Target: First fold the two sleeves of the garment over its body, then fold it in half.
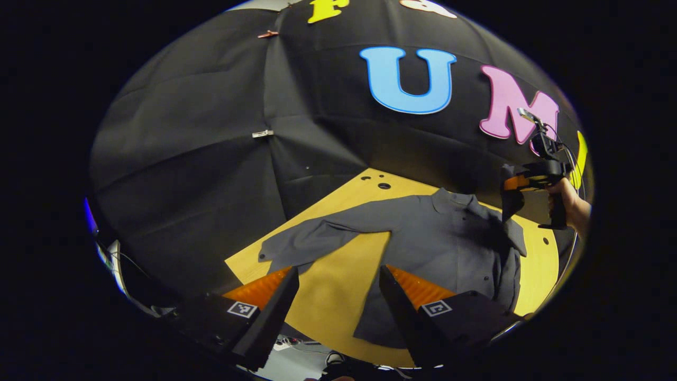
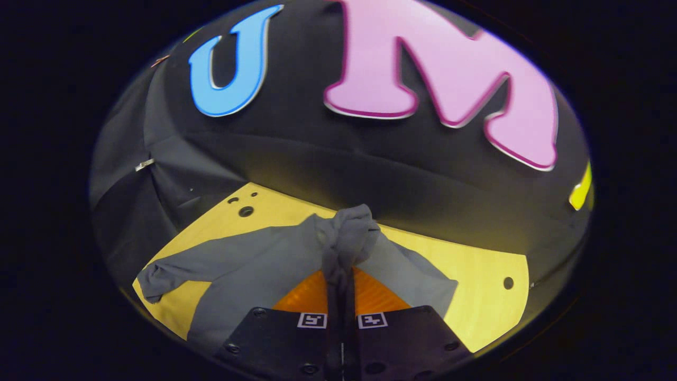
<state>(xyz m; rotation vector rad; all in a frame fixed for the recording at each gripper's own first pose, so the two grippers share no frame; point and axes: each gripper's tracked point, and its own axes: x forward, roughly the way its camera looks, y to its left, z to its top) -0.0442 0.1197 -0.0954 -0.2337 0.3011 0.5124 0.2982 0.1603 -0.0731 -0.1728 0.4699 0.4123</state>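
1. Where the left gripper view looks across the yellow table (image 1: 338,286), the grey shirt (image 1: 439,238) lies spread on it, collar toward the far cloth wall, one sleeve (image 1: 312,238) stretched flat out to the left. The left gripper (image 1: 338,296) hangs above the near table edge with its fingers wide apart and nothing between them. At far right a hand (image 1: 568,203) holds the right gripper (image 1: 510,203) raised over the shirt's right shoulder.

2. From the right gripper view, the right gripper (image 2: 341,278) has its fingers pressed together on a bunched fold of sleeve cloth (image 2: 346,238), lifted clear of the table (image 2: 486,312); the rest of the shirt (image 2: 254,264) drapes below, its other sleeve (image 2: 174,272) lying out to the left.

3. The step in hand looks like the first sleeve fold. To do it well, I would carry the pinched cloth across the body, lay it flat and let go low, so no bunching remains.

4. Little stands in the way: drilled holes (image 2: 240,206) in the table at far left, wall close behind.
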